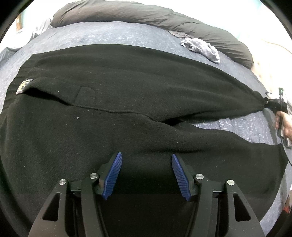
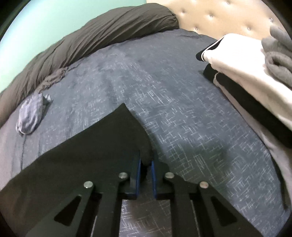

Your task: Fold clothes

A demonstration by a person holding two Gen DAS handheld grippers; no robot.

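We see a black fleece garment (image 1: 127,87) spread wide across a bed covered with a blue-grey patterned sheet (image 1: 102,34). A small woven label (image 1: 23,86) sits on the fleece near its left edge, and a seam runs across its middle.

Our left gripper (image 1: 147,158) hovers low over the near part of the fleece. Its two blue ribbed fingers (image 1: 114,175) stand wide apart with only dark fabric showing between them, and they grip nothing.

At the far right of the left wrist view, the fleece narrows to a pulled point where our right gripper (image 1: 270,104) pinches it, with a hand (image 1: 286,125) showing just behind the tool. In the right wrist view, the right gripper's fingers are nearly together, clamped on a bunched corner of the black fleece, which fans out from there toward the left.

Along the far edge of the bed lies a long dark grey rolled duvet (image 1: 146,14). Just in front of it rests a small crumpled checked cloth (image 1: 202,48). In the right wrist view, a stack of folded white and black clothes (image 2: 242,60) sits on the sheet near a tufted beige headboard (image 2: 228,16).
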